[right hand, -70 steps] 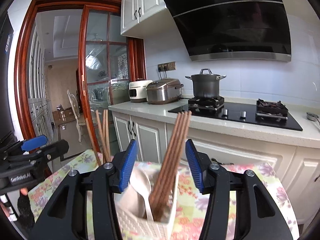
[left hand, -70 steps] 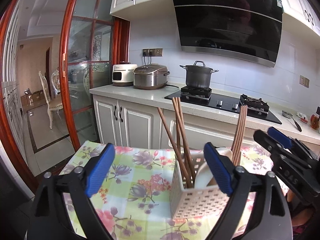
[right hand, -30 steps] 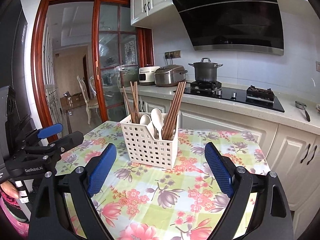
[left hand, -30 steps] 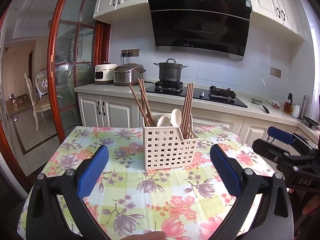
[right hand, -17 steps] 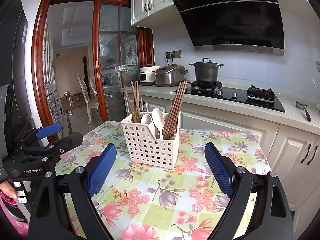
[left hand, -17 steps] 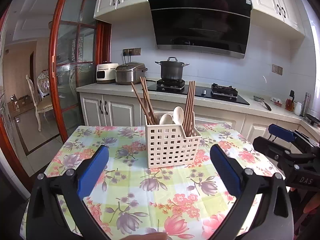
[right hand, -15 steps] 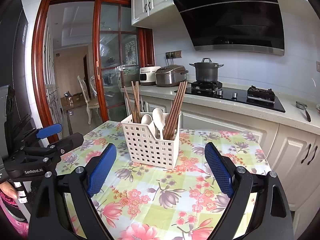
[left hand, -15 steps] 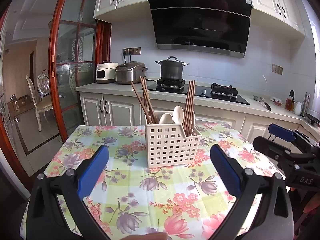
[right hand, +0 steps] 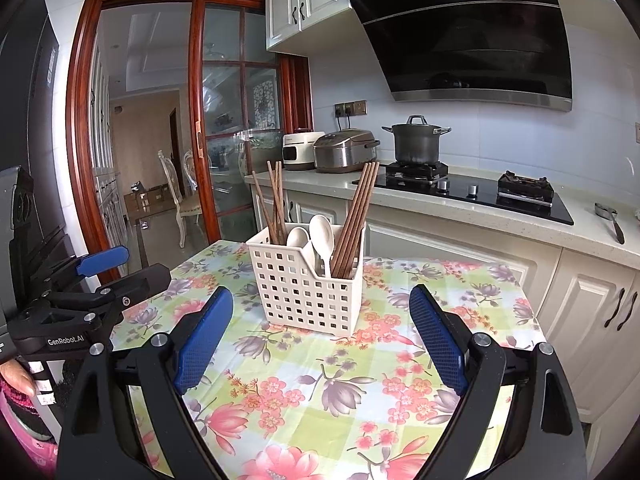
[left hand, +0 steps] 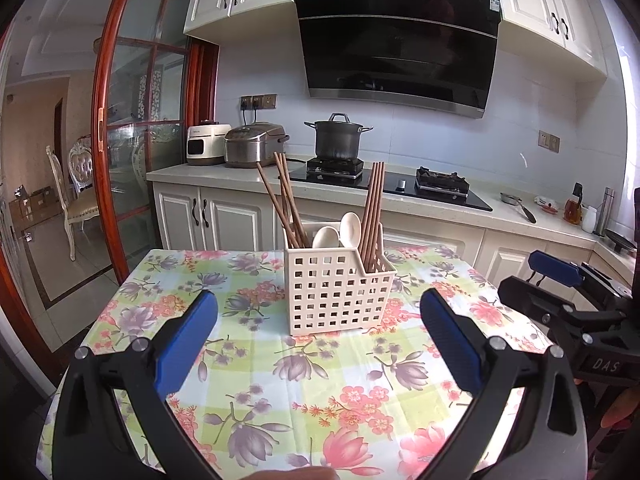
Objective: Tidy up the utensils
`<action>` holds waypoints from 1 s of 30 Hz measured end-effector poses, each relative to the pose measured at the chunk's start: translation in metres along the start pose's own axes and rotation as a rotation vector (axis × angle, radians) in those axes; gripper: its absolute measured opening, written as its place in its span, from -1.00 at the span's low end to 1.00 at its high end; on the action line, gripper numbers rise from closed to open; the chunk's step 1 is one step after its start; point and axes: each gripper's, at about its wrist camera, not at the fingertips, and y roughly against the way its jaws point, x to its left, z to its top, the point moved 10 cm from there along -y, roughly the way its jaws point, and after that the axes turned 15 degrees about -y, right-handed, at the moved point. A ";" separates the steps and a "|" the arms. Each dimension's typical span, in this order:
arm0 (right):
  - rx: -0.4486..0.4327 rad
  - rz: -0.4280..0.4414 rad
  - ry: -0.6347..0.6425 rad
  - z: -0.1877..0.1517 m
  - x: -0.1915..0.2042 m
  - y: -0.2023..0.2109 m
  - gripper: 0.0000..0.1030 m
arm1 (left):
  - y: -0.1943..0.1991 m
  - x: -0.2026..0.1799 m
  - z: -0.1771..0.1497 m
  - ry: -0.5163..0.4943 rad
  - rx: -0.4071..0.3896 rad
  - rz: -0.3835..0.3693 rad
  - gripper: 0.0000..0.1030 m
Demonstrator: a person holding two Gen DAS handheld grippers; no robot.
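Observation:
A white perforated utensil basket [left hand: 336, 294] stands on the floral tablecloth [left hand: 280, 380]. It holds brown chopsticks [left hand: 284, 204] at its left end, white spoons [left hand: 340, 230] in the middle and more chopsticks [left hand: 372, 208] at its right end. The basket also shows in the right wrist view [right hand: 306, 288] with its spoons [right hand: 320, 234]. My left gripper [left hand: 318, 322] is open and empty, back from the basket. My right gripper [right hand: 320, 318] is open and empty, also back from it. Each gripper shows at the edge of the other's view.
Behind the table runs a white counter [left hand: 520, 224] with a hob, a pot [left hand: 338, 138], a rice cooker [left hand: 254, 150] and cabinets below. A red-framed glass door [left hand: 132, 140] stands at the left. The table edges lie near both grippers.
Both grippers pulled back from the basket over the earlier frames and opened wide. In the last half second nothing visibly moved.

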 end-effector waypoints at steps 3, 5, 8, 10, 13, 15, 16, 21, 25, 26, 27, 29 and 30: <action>0.000 0.001 -0.001 0.000 0.000 0.000 0.64 | 0.000 0.000 -0.001 0.003 0.001 -0.007 0.91; 0.001 0.002 0.000 0.000 -0.001 0.000 0.64 | 0.000 -0.001 -0.001 0.005 0.001 -0.013 0.91; 0.000 0.003 -0.001 0.000 -0.001 0.001 0.64 | 0.000 -0.001 -0.001 0.006 0.001 -0.013 0.91; -0.001 0.002 0.001 0.000 -0.001 0.000 0.64 | 0.000 -0.001 -0.001 0.006 0.001 -0.014 0.91; -0.001 0.002 -0.001 0.000 -0.001 0.000 0.64 | 0.000 -0.001 -0.001 0.005 0.000 -0.012 0.91; -0.001 0.002 0.000 0.000 -0.001 0.000 0.64 | 0.000 -0.001 -0.001 0.005 -0.001 -0.012 0.91; -0.002 0.002 -0.001 0.000 -0.001 0.000 0.64 | 0.000 -0.001 -0.001 0.005 -0.001 -0.012 0.91; -0.003 0.005 0.001 -0.001 0.000 0.001 0.64 | 0.001 -0.001 -0.001 0.001 -0.004 -0.010 0.91; -0.003 0.006 0.000 -0.001 0.000 0.001 0.64 | 0.002 -0.001 -0.001 0.001 -0.004 -0.009 0.91; -0.003 0.006 0.000 -0.001 0.000 0.001 0.64 | 0.002 -0.002 -0.001 0.001 -0.004 -0.010 0.91; -0.003 0.006 -0.001 -0.001 0.000 0.001 0.64 | 0.002 -0.002 -0.001 0.001 -0.003 -0.010 0.91; -0.003 0.008 -0.002 -0.001 0.001 0.002 0.64 | 0.002 -0.002 -0.001 0.000 -0.004 -0.010 0.91; -0.003 0.008 -0.001 -0.001 0.001 0.001 0.64 | 0.002 -0.002 -0.001 0.001 -0.004 -0.011 0.91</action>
